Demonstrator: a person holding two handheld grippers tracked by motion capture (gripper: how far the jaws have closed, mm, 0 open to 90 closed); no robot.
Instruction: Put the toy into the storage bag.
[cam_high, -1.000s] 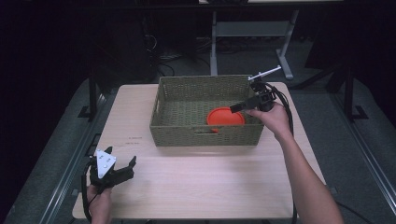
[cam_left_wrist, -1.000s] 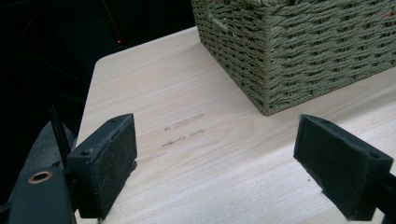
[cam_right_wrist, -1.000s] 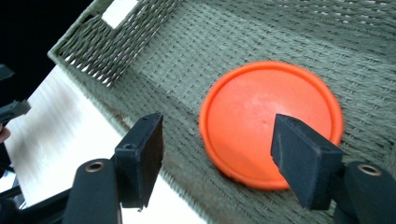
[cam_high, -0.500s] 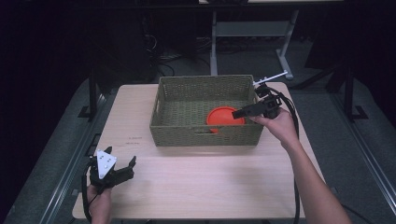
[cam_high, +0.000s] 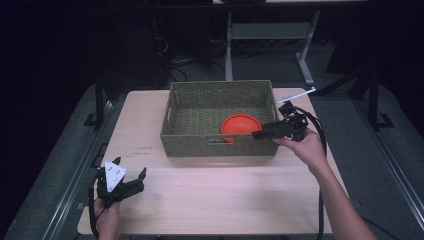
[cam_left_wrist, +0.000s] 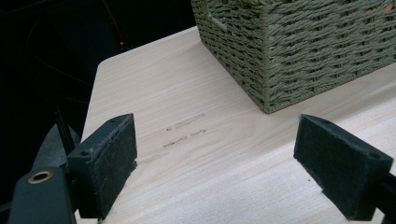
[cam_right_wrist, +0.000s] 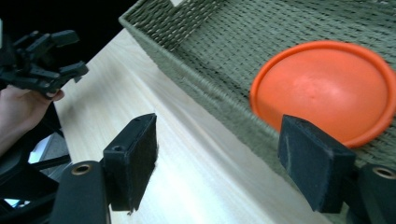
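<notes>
Two grippers, both wide and empty. Disc (cam_high: 241, 125) lies in basket (cam_high: 172, 107), near its right front corner. My right gripper (cam_high: 260, 134) hovers at that corner; left gripper (cam_high: 131, 181) rests by tabletop's front-left corner. I'd straddle the disc's rim squarely before closing.

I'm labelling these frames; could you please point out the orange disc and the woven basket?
orange disc (cam_high: 241, 125): high view, centre of its top.
woven basket (cam_high: 217, 146): high view, near outer wall.
</notes>
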